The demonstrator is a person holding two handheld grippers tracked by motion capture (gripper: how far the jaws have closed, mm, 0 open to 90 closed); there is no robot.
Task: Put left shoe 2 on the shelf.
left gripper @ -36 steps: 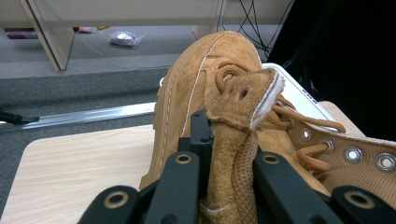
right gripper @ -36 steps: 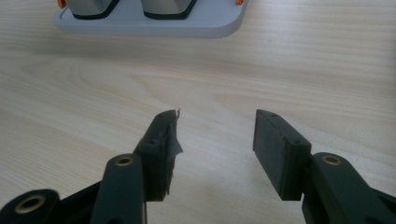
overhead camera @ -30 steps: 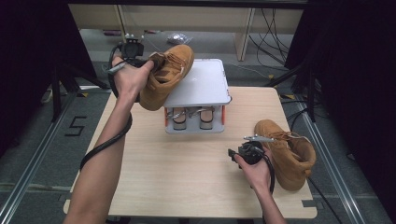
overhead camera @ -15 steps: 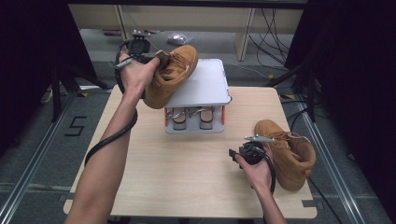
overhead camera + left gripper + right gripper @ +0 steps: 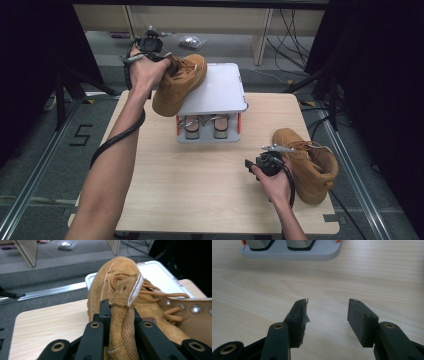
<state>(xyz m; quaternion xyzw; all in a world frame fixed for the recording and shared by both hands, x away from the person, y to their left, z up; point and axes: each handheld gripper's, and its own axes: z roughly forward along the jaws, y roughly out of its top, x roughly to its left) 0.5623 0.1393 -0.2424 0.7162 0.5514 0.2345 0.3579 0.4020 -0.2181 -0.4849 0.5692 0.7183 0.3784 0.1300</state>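
We hold the boot (image 5: 179, 82) by its tongue in the left gripper (image 5: 119, 315) over the rack (image 5: 216, 89) (right gripper (image 5: 327, 312) gapes empty), lowering next.

Rack (image 5: 210, 135) at table (image 5: 200, 195) rear centre; one boot (image 5: 180, 82) perhaps touching rack top, other boot (image 5: 307, 165) right.

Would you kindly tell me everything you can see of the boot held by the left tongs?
The boot is a tan, suede-looking ankle boot with matching brown laces, metal eyelets and pale stitching. The left tongs are shut on its upright tongue, holding it tilted, toe down toward the table. It lies against the left edge of the white rack top, but actual contact cannot be confirmed. Its sole is hidden.
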